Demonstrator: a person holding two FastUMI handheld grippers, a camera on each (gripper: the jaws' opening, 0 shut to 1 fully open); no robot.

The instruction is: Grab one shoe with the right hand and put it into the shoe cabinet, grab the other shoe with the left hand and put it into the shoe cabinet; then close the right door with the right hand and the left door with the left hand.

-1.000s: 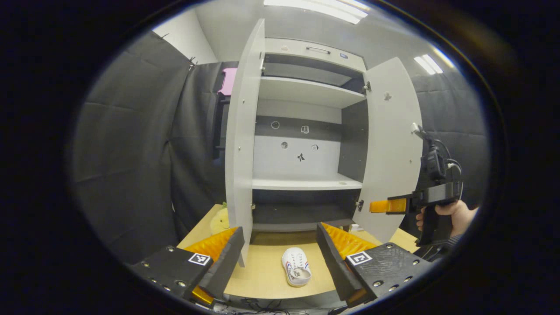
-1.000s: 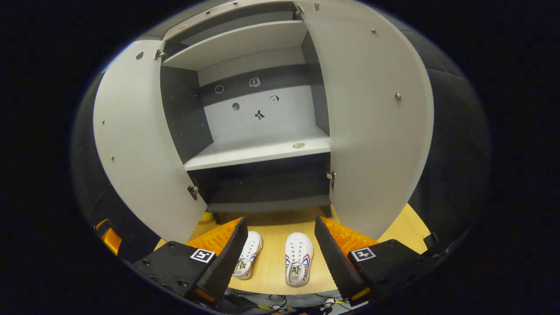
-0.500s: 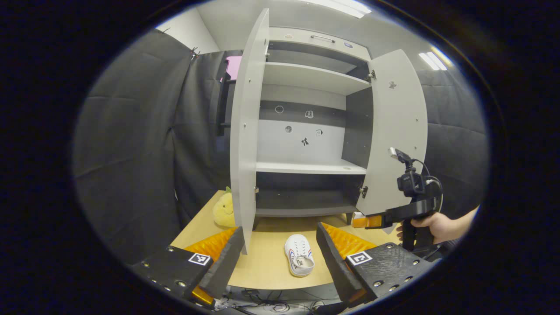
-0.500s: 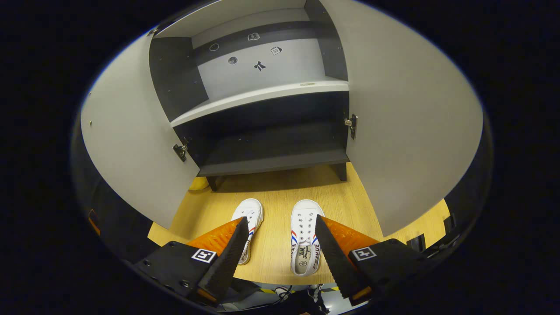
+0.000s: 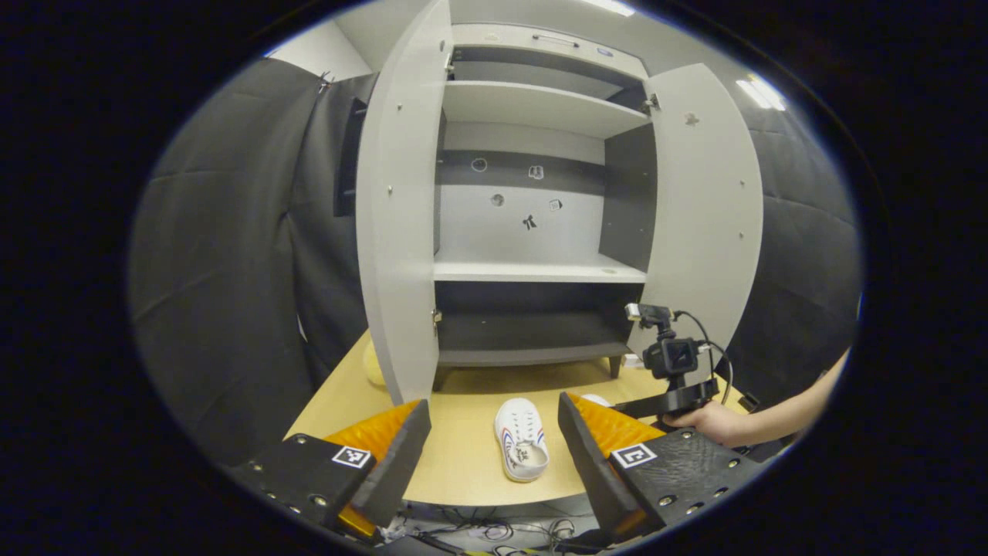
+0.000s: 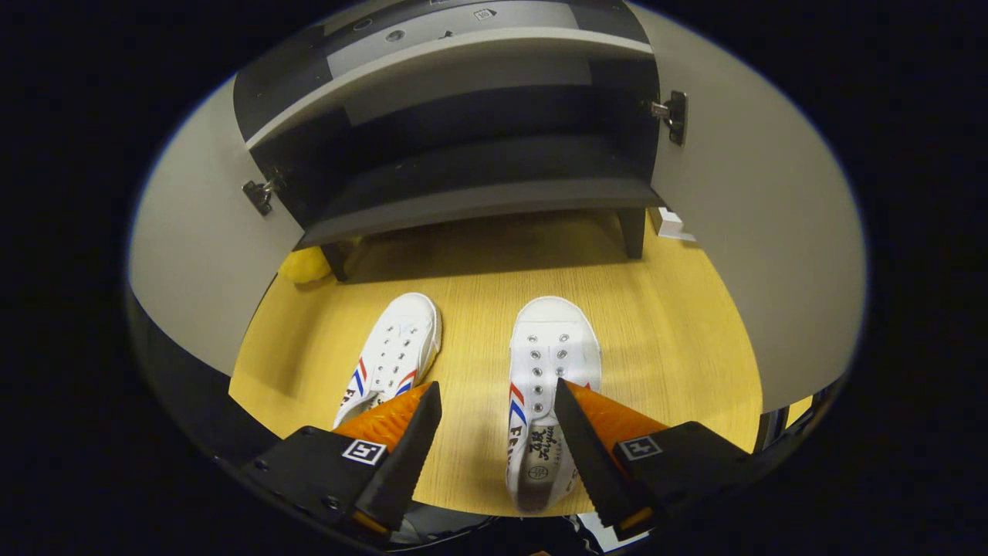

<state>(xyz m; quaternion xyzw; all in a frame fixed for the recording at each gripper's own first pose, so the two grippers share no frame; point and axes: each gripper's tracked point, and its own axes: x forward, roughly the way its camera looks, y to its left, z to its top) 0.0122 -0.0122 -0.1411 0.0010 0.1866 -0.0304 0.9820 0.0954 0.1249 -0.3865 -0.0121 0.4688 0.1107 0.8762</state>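
The left gripper view faces the open cabinet level, from farther back. The right gripper view tilts down, close over the shoes on the tabletop. Both share the cabinet's bottom shelf.

Wooden tabletop, yellow plush toy beside the cabinet's leg, tangled cables below the table edge

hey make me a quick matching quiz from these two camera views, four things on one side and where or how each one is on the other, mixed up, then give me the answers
Things:
1. right tongs
2. left shoe
3. cabinet doors
4. lower shelf

States:
A. swung wide open
B. bare, nothing on it
C. open, low over the right shoe
D. on the table, untouched, toe toward the cabinet

Pairs: 1-C, 2-D, 3-A, 4-B
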